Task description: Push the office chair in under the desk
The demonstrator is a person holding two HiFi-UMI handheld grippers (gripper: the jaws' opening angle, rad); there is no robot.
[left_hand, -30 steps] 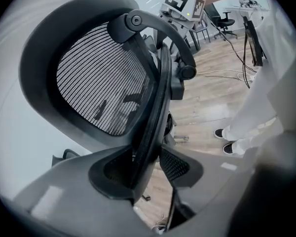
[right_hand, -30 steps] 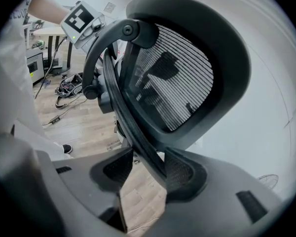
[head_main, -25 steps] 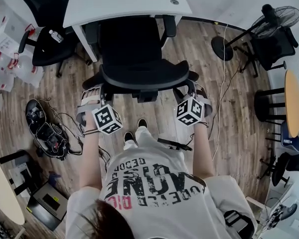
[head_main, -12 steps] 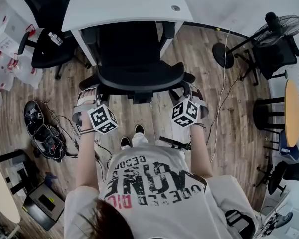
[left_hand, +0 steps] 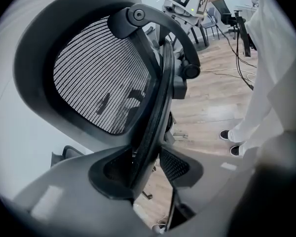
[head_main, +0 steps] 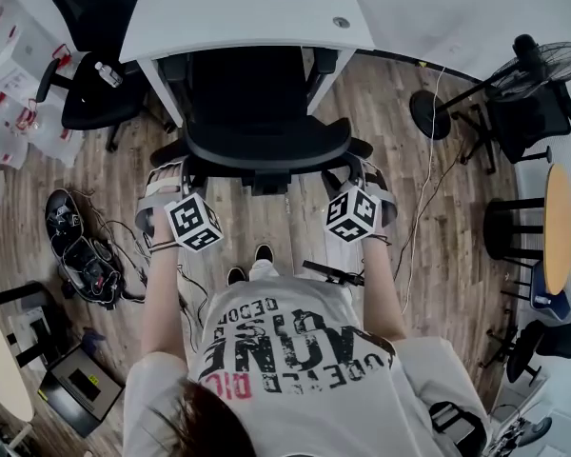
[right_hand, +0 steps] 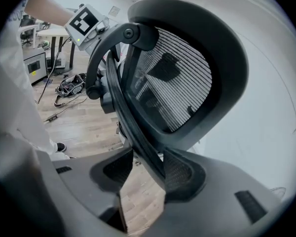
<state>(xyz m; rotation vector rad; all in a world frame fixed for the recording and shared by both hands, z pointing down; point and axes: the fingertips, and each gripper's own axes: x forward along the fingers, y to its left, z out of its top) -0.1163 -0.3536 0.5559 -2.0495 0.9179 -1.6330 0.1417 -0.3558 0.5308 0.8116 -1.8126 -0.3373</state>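
The black mesh office chair [head_main: 266, 141] stands at the white desk [head_main: 238, 12], its seat partly beneath the desktop and its backrest toward me. My left gripper [head_main: 171, 177] holds the backrest's left edge and my right gripper [head_main: 366, 177] the right edge. In the left gripper view the backrest's rim [left_hand: 155, 107] runs between the jaws of the left gripper [left_hand: 143, 167], which are closed on it. In the right gripper view the rim [right_hand: 133, 127] runs likewise through the right gripper [right_hand: 148, 169], with the mesh [right_hand: 177, 83] beyond.
A second black chair [head_main: 90, 93] stands left of the desk, a bottle [head_main: 108, 72] beside it. Cables and gear [head_main: 86, 255] lie on the wood floor at left. A standing fan [head_main: 542, 60], dark stools [head_main: 509, 217] and a round table [head_main: 560, 212] are at right.
The chair has rolled further under the desk, and both grippers have moved forward with its backrest. The person has stepped after it.
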